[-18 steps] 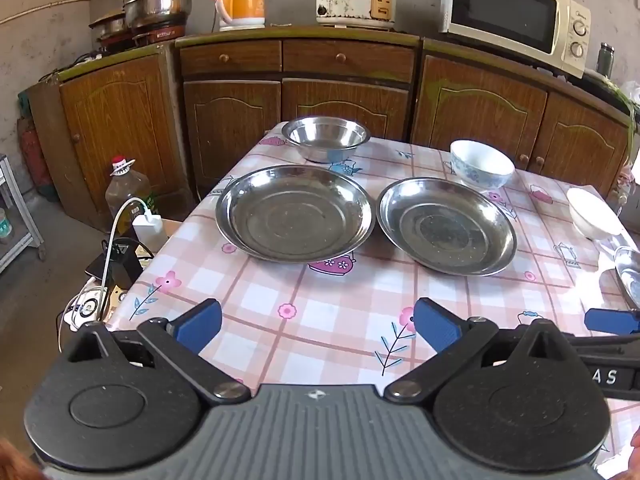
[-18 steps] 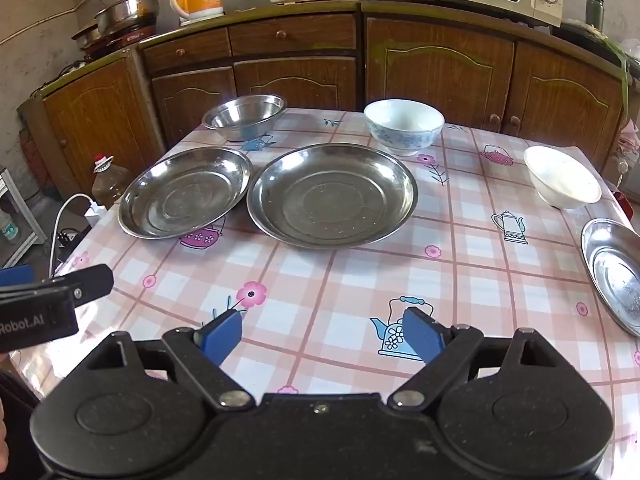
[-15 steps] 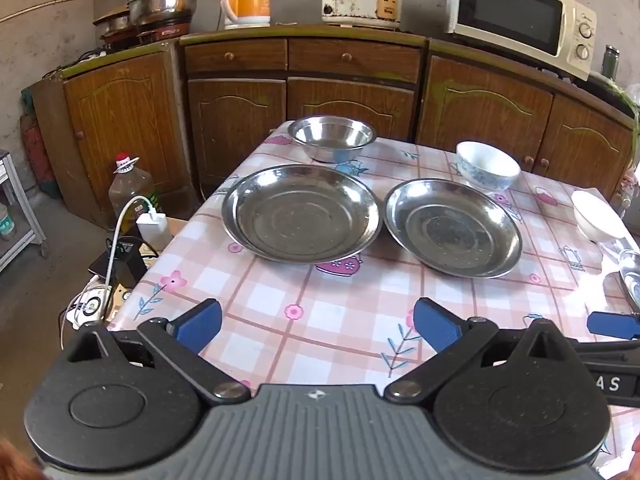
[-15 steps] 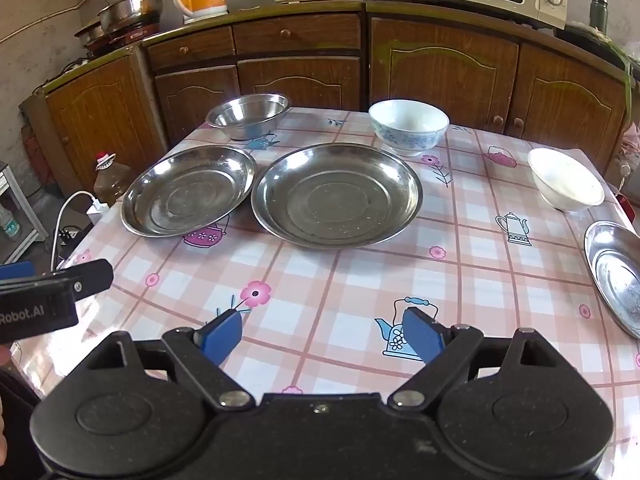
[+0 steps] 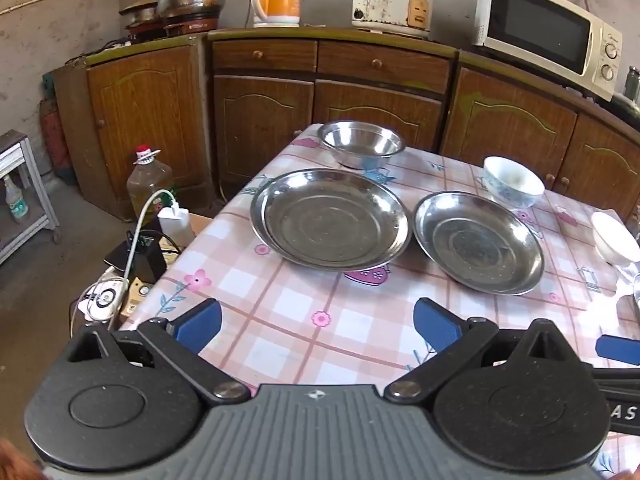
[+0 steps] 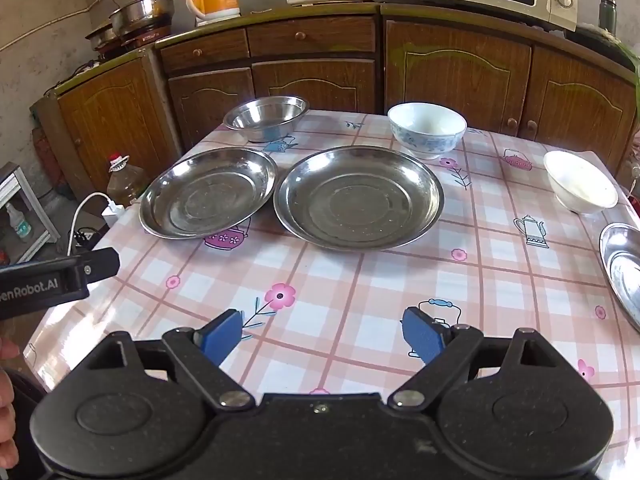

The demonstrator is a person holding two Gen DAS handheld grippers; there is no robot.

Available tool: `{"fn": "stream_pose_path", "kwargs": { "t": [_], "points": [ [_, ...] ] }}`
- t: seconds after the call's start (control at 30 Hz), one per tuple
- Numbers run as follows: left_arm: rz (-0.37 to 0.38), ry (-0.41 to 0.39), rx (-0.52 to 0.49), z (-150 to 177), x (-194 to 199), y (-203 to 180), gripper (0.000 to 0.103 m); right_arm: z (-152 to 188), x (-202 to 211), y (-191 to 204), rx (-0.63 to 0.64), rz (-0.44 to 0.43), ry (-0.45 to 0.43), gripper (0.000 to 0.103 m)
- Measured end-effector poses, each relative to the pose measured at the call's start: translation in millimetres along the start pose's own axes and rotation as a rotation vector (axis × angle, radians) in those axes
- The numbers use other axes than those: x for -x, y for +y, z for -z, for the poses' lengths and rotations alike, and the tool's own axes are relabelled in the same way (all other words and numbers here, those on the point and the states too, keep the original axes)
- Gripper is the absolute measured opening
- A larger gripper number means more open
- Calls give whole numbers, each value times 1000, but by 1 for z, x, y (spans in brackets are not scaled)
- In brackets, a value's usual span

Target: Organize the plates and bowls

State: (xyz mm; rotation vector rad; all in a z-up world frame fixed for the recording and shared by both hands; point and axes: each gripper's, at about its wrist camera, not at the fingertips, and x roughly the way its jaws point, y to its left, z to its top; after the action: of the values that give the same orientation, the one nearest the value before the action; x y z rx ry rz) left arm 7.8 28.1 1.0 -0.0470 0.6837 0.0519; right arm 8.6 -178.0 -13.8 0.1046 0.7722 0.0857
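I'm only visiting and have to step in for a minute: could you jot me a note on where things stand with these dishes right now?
Left tongs: open, empty, above the table's near edge.
Right tongs: open, empty, likewise.
On the pink checked tablecloth: two round steel plates side by side; a small steel bowl and a blue-patterned white bowl behind them; a plain white bowl and a third steel plate at the right edge.
Done: nothing stacked.
Left: gather plates together and bowls together.
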Motion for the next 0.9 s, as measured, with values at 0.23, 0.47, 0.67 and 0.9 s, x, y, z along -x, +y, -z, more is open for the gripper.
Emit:
{"fn": "stream_pose_path", "kwargs": {
  "t": [0.23, 0.47, 0.67, 0.9],
  "points": [
    [-41, 16, -35, 0, -3, 4, 103, 1, 2, 1, -20, -26, -19, 103],
    [-49, 9, -33, -1, -3, 10, 103, 1, 0, 9, -1, -29, -11, 103],
    [-56, 30, -4, -6, -11, 18, 103, -1, -2, 15, 12, -32, -12, 103],
    [-56, 37, 20, -17, -30, 30, 103, -9, -10, 24, 23, -26, -12, 103]
  ]
}}
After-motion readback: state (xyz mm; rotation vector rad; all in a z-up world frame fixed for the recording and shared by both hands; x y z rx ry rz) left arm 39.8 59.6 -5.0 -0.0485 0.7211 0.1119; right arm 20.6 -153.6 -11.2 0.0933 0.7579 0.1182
